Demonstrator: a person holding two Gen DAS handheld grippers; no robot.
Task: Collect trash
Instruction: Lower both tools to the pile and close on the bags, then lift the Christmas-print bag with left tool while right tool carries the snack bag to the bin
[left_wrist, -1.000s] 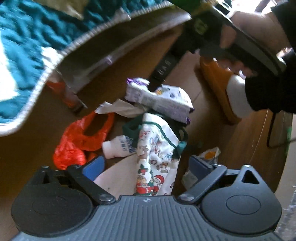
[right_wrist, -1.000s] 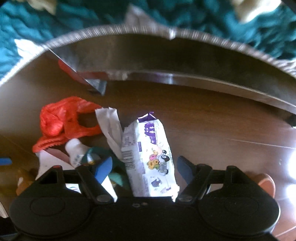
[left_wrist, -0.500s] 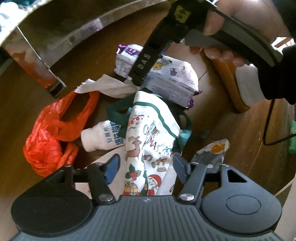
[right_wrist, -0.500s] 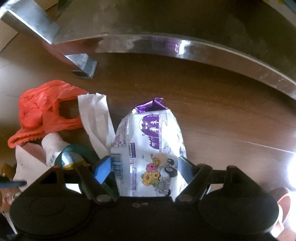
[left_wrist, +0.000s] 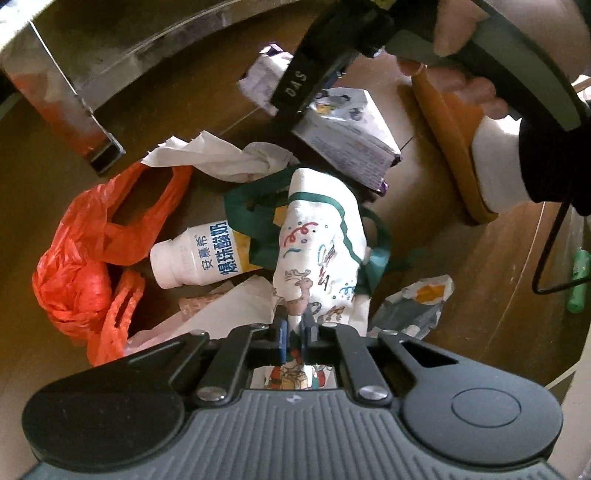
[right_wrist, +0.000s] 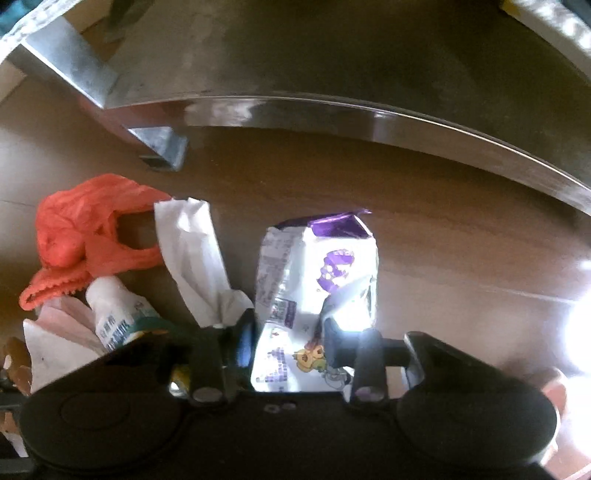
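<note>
Left tongs (left_wrist: 294, 328): half a second ago spread wide, now clenched on the near end of the printed cloth bag (left_wrist: 319, 254) lying on the floor (left_wrist: 461, 266).
Right tongs (right_wrist: 290, 339): have narrowed onto the purple-and-white snack wrapper (right_wrist: 321, 273), pinching it; the film buckles between the pads.
Trash pile: orange plastic bag (left_wrist: 85, 254), white bottle (left_wrist: 195, 254), crumpled tissue (left_wrist: 221, 158) and a small foil wrapper (left_wrist: 417, 302) lie loose around the bag.
Meaning: both grips look set, so I'd judge the wrapper ready to lift and go into the bag.
Risk: the thin wrapper could slip free.
</note>
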